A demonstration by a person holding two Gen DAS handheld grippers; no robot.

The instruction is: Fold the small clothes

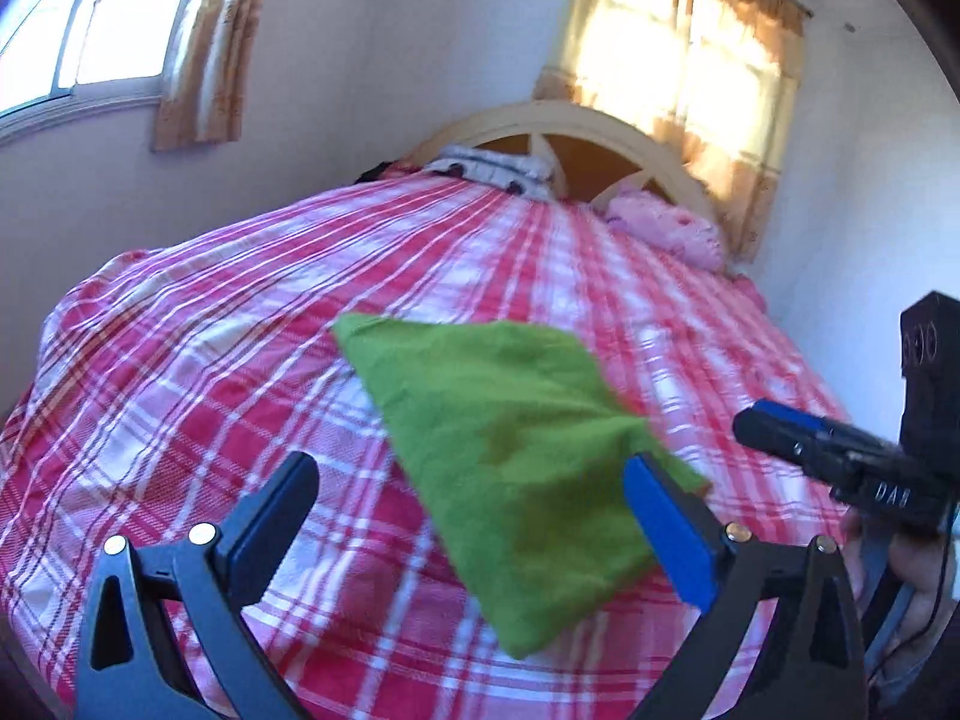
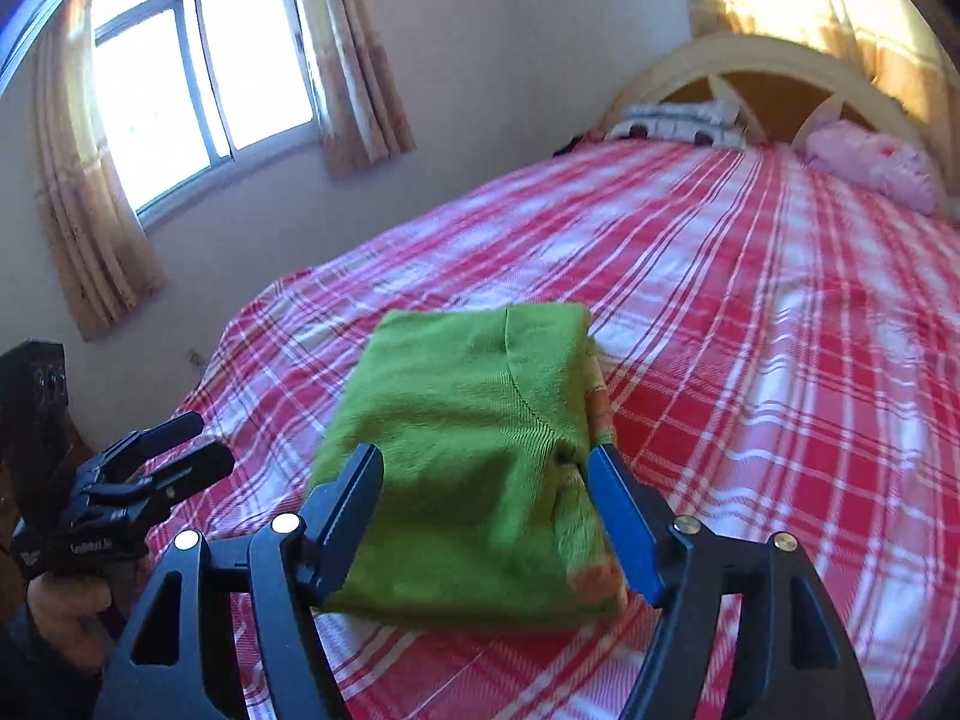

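The folded green knit garment (image 2: 468, 450) hides the red-and-white plaid bed cover (image 2: 750, 360) beneath it. At nine o'clock, the picture's edge cuts off the person's hand (image 2: 66, 612). Motion blurs the pink pillow (image 1: 672, 228) at one o'clock.

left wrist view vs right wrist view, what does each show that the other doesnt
Only the left wrist view shows the right tongs from the side, at the frame's right edge. Only the right wrist view shows the left tongs from the side and an orange patterned edge on the folded green knit garment. Both show that garment on the red and white plaid bedspread, the cream arched headboard and curtained windows.
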